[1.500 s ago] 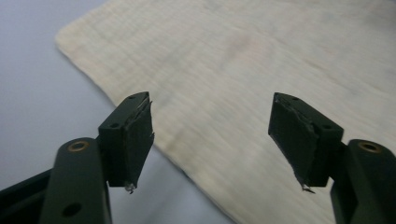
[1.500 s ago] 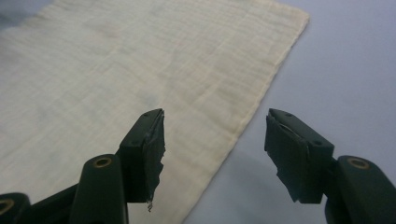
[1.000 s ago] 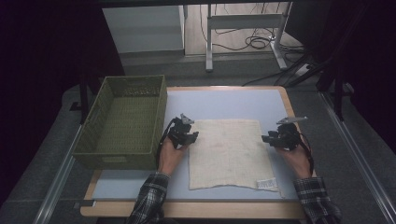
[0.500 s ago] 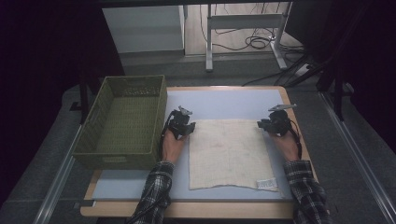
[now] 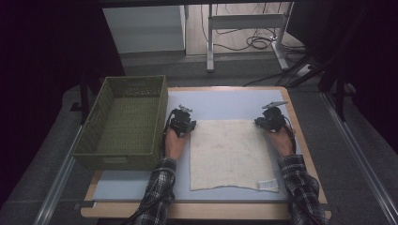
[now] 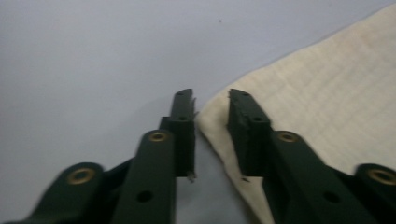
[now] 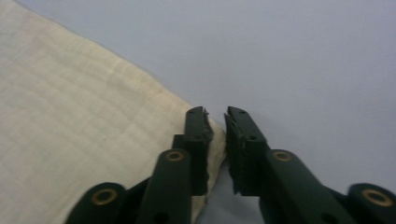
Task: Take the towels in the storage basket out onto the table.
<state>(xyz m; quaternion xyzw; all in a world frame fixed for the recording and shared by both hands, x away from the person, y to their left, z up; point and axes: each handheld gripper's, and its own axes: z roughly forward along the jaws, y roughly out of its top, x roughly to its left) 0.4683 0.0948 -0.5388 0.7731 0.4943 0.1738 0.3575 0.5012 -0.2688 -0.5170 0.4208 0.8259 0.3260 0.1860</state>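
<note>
A cream cloth (image 5: 230,152) lies flat on the blue-grey table mat (image 5: 225,103). My left gripper (image 5: 191,124) is at the cloth's far left corner. In the left gripper view its jaws (image 6: 211,95) have just been closing, with the corner of the cloth (image 6: 327,93) in the gap still left between them. My right gripper (image 5: 259,123) is at the far right corner. In the right gripper view its jaws (image 7: 215,112) have just been closing and now pinch the corner of the cloth (image 7: 84,121).
A green woven basket (image 5: 136,79) stands on the table's left side, close to my left hand. The cloth has a small label (image 5: 268,185) at its near right corner. The table's wooden edge (image 5: 300,140) runs just right of my right hand.
Both hands have moved away from me to the cloth's far corners, the right one also leftward. Both pairs of jaws have narrowed.
</note>
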